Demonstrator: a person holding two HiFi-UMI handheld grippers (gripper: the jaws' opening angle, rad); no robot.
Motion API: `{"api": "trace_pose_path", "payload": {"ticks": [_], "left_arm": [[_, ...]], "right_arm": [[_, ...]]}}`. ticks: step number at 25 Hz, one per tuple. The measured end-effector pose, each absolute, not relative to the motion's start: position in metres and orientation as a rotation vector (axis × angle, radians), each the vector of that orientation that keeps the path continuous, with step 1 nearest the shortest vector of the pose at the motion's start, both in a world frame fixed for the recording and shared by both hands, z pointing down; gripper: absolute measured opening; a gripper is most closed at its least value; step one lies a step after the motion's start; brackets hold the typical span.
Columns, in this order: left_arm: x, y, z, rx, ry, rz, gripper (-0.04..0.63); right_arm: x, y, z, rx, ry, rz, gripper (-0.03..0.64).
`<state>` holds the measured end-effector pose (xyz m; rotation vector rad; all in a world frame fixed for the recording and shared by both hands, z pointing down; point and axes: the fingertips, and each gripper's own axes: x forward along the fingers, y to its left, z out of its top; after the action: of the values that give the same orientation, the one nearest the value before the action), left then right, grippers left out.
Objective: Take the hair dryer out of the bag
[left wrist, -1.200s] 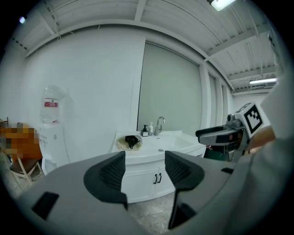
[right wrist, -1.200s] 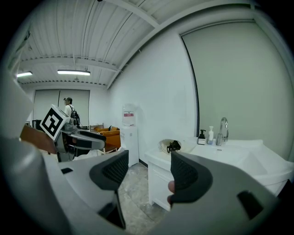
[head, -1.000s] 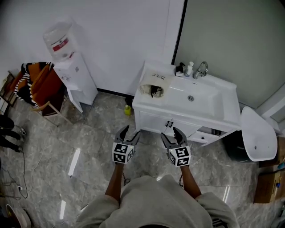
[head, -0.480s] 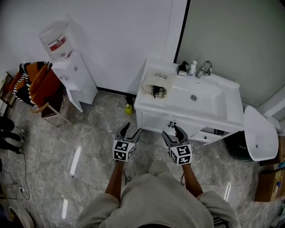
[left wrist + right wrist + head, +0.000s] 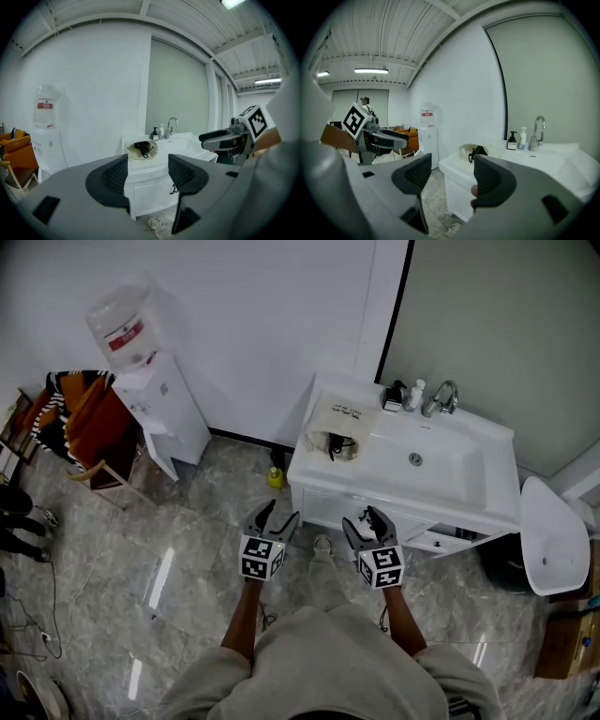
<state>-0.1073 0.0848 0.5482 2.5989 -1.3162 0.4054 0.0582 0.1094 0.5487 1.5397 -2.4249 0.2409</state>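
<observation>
A cream cloth bag (image 5: 336,426) lies on the left end of the white washbasin cabinet (image 5: 450,486), its mouth open, with the black hair dryer (image 5: 337,441) and its cord showing inside. The same bag (image 5: 142,149) appears beyond the left jaws, and as a bag (image 5: 472,152) in the right gripper view. My left gripper (image 5: 271,518) and right gripper (image 5: 367,521) hang side by side over the floor in front of the cabinet, both open and empty, well short of the bag.
A tap (image 5: 441,397) and two small bottles (image 5: 405,394) stand at the back of the basin. A water dispenser (image 5: 150,390) stands by the wall on the left, next to an orange chair (image 5: 84,423). A toilet (image 5: 548,538) is at the right. Grey marble floor (image 5: 141,549) lies below.
The view has drawn nearer to the washbasin cabinet, and both grippers now reach closer to its front. Their jaws look the same as before.
</observation>
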Motion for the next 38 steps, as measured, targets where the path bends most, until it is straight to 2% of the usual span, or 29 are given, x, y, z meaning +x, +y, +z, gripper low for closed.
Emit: {"api": "trace_pose_path", "payload": {"ticks": [30,38], "left_arm": [[-0.088,-0.198,0.548,2.480,-1.438,0.435,0.247],[-0.094,-0.243,0.557,2.422,-1.484,0.438,0.247]], "right_arm": [[0.073,-0.197,0.544,1.384,-2.499,0.258,0.265],[0.065,-0.249,0.552,1.305,-2.525,0.265,0.265]]}}
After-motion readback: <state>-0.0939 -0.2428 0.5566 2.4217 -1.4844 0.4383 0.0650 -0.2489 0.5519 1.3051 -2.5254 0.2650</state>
